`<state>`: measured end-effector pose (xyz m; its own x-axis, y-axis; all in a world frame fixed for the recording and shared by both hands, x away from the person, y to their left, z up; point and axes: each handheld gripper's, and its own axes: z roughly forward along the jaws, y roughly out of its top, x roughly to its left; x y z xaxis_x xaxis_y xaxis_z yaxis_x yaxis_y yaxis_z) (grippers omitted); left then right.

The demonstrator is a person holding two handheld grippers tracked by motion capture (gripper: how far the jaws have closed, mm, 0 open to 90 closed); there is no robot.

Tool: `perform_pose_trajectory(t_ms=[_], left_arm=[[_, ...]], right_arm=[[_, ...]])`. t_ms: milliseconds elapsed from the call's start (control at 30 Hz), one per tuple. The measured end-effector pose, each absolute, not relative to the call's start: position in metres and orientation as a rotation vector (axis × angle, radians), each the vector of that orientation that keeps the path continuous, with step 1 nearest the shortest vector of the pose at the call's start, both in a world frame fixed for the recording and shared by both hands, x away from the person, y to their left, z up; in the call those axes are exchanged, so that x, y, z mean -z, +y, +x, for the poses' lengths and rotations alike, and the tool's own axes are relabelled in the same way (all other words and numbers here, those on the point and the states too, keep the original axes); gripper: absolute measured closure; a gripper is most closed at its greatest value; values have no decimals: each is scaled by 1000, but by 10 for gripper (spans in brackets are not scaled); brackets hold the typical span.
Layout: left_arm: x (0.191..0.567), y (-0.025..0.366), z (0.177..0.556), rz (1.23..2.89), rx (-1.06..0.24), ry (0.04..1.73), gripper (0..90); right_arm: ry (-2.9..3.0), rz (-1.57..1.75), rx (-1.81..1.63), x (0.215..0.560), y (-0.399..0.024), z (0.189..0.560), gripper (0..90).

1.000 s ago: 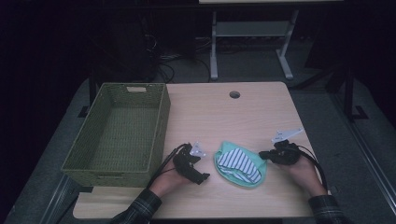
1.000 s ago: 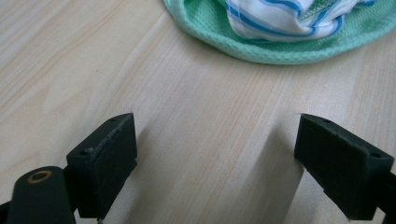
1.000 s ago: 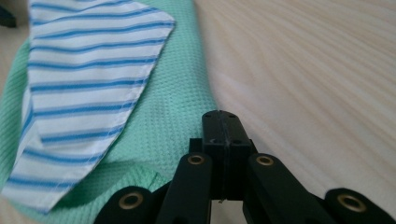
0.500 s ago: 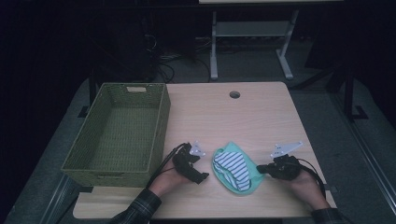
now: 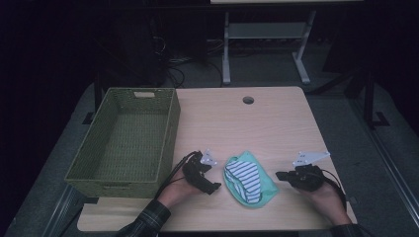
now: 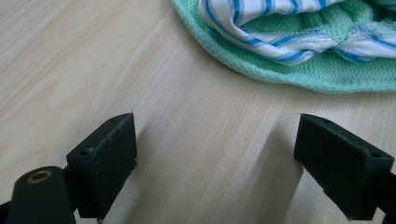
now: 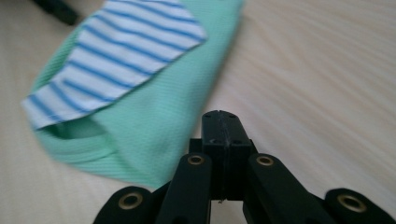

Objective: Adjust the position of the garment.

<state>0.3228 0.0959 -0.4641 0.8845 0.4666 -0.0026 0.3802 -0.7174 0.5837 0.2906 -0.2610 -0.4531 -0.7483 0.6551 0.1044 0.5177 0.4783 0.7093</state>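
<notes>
Two grippers, one folded mint-green cloth with blue-striped white lining (image 5: 247,181) between. My right gripper (image 5: 279,175), jaws pressed together and empty, has drawn rightward off it; my left gripper (image 5: 213,187) waits spread. Fold likely finished; green wicker basket (image 5: 129,139) next.

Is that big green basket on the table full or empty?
Empty. The high view looks straight into the green basket and shows bare woven bottom; the green and striped cloth lies on the table beside it.

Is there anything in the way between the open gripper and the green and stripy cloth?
No. The left gripper has its jaws open, and there is bare table between it and the folded cloth. Nothing visible sits in that gap.
</notes>
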Motion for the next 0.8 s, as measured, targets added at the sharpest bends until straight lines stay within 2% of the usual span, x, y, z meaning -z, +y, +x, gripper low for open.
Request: perform_pose_trajectory(t_ms=[100,200,533,600,800], left_arm=[[464,96,323,2455,-193,609,122],[464,96,323,2453,-193,609,122],[464,95,324,2454,-190,609,124],[463,95,324,2455,-179,611,129],[451,96,323,2433,-157,613,131]], right_arm=[[2476,1064,-1097,453,-270,295,878],[2405,1128,-1059,457,-278,300,809],[2312,1250,-974,473,-292,311,403],[2297,1252,-957,475,-292,312,350],[2253,1279,-1000,480,-295,311,267]])
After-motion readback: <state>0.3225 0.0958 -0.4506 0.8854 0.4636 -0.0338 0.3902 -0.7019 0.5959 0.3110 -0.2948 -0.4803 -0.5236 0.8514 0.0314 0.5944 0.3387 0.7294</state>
